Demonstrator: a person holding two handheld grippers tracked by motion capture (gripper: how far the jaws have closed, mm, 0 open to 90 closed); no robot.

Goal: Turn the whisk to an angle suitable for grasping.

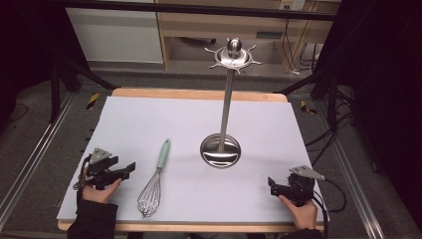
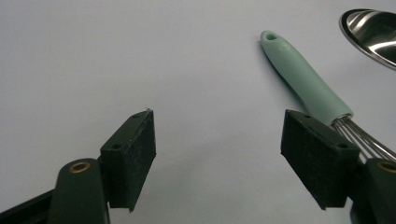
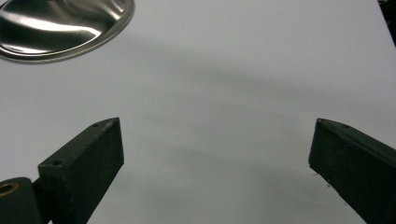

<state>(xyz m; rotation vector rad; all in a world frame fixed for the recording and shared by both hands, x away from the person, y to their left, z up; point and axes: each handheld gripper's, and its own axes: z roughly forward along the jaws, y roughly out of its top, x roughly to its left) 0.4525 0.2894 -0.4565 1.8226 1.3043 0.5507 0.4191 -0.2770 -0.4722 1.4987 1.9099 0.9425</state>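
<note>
Table [image 1: 149, 112]: a wooden top with a pale grey sheet laid over most of it; bare wood shows along the far edge.
Stand [image 1: 221, 149]: a shiny metal utensil stand, upright on the sheet, a little right of the middle. It has a round dished base, a thin straight pole and a crown of short hooks with a ball on top. Its base rim also shows at the top right of the left gripper view [image 2: 371, 35] and at the top left of the right gripper view [image 3: 60, 28].
Whisk [image 1: 154, 181]: lies flat on the sheet, left of the stand's base and apart from it. Its mint green handle points away from the person and its wire head points toward the near edge of the table.
Left gripper [image 1: 130, 168]: held in the person's left hand [image 1: 99, 191], left of the whisk and farther from the stand than the whisk is. Its jaws are spread wide with nothing between them. In the left gripper view [image 2: 217, 154] the whisk's handle [image 2: 303, 79] runs just past one jaw.
Right gripper [image 1: 271, 185]: held in the person's right hand [image 1: 301, 211], right of the stand's base and nearer the person. Its jaws stand wide apart over bare sheet, as the right gripper view [image 3: 215, 158] shows.
</note>
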